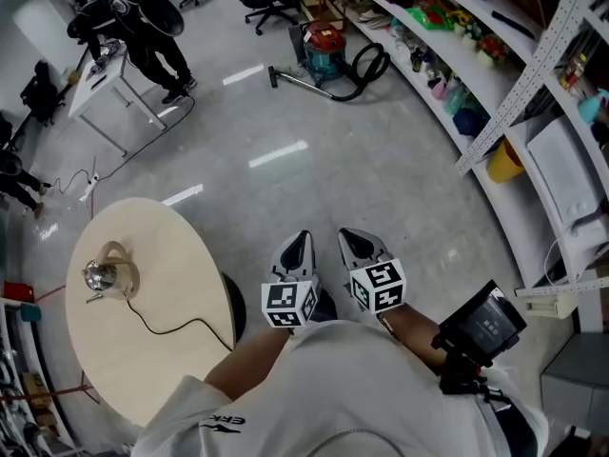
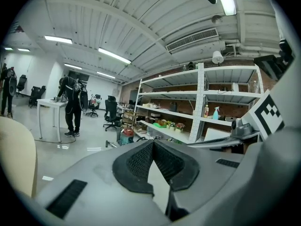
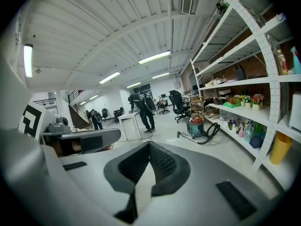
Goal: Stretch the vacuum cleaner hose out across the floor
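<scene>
Both pairs of fingers are pressed together on nothing: the left gripper (image 2: 153,144) and the right gripper (image 3: 149,146) each show ribbed pads meeting at the tip, with only floor beyond. In the head view they sit side by side just ahead of the person's chest, pointing forward and slightly down, forearms tucked close. The hose (image 1: 371,68) lies well away, a black loop beside the red-topped vacuum cleaner (image 1: 324,48) at the foot of the shelves (image 1: 476,65), its rigid wand (image 1: 303,81) lying out to the left. It looks light, ribbed and springy, likely to recoil. The stiff cuff where hose meets wand probably offers the surest hold.
</scene>
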Motion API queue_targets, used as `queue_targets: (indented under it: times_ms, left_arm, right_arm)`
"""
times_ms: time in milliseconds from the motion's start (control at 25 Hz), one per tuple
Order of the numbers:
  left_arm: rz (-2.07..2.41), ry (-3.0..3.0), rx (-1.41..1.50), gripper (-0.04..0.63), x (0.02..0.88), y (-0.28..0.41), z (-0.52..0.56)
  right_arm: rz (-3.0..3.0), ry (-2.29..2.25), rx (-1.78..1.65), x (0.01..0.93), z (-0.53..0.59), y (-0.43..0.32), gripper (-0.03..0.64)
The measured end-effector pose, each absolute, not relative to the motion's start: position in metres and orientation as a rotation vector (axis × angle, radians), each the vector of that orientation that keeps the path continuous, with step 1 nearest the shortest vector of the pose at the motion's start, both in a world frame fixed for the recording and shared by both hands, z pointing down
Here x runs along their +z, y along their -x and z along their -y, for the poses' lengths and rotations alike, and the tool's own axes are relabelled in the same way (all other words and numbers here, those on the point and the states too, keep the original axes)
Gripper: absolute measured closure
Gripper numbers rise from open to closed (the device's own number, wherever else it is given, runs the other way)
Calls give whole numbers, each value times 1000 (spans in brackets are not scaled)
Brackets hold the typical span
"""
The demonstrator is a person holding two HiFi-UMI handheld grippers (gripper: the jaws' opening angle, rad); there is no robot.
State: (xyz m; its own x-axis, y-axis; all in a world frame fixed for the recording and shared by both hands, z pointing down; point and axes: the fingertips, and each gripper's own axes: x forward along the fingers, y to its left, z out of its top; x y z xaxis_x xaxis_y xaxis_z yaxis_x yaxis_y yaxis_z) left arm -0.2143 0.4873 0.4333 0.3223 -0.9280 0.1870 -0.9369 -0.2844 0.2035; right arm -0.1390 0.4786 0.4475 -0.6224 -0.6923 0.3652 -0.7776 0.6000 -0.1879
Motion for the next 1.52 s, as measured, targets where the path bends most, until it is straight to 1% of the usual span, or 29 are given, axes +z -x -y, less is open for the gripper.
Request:
queue_targets:
  times_ms: [280, 520, 640, 840, 1080, 1520]
  left_arm:
    - [1673, -2338, 27, 592, 419, 274, -394]
    - [1683, -2320, 14, 592, 426, 322, -339]
    - [1693, -2287, 18, 592, 431, 332, -320]
    - [1693, -2277, 30, 592, 436, 330, -281]
    - [1704, -2287, 31, 592, 431, 317, -202]
    - [1708, -2319, 28, 592, 413, 250, -59]
  right_arm:
    - [2564, -1209, 425, 427, -387, 202, 615]
    - [2547, -1205, 413, 432, -329, 245, 615]
    - [2544, -1187, 416, 434, -307, 255, 615]
    - [2551, -1193, 428, 435, -265, 255, 615]
    - [2576, -1187, 447, 435, -186, 245, 615]
    - [2606, -1208, 463, 423, -47, 179, 615]
